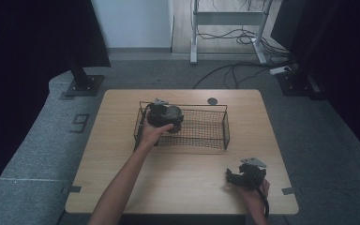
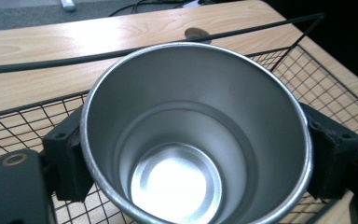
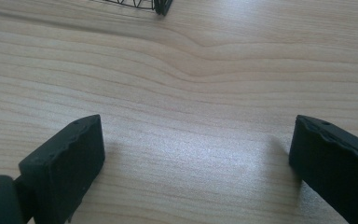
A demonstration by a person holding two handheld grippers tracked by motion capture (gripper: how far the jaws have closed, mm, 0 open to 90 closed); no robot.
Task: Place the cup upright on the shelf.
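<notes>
Nearest to me, my right gripper [image 1: 236, 177] sits low over the pale wooden table [image 1: 183, 183] by its near right corner. Its two black jaws are spread wide with bare wood grain between them, pinching nothing; in the right gripper view one pad [image 3: 67, 161] stands at the left and the other at the far right.

Farther out, my left gripper [image 1: 168, 118] is at the left end of the black wire mesh basket [image 1: 215, 140], which stands toward the middle of the table. My fingers [image 2: 67, 158] there press from both sides on a shiny, round, tapered metal cup [image 2: 193, 135], one pad against each outer wall just below the rim. The cup sits squarely between them, upright, its open mouth facing the camera and its bright bottom showing. It is inside the basket's left part; whether it rests on the mesh floor I cannot tell.

Beyond the basket's far rim a small dark round disc [image 1: 212, 101] lies on the table.
</notes>
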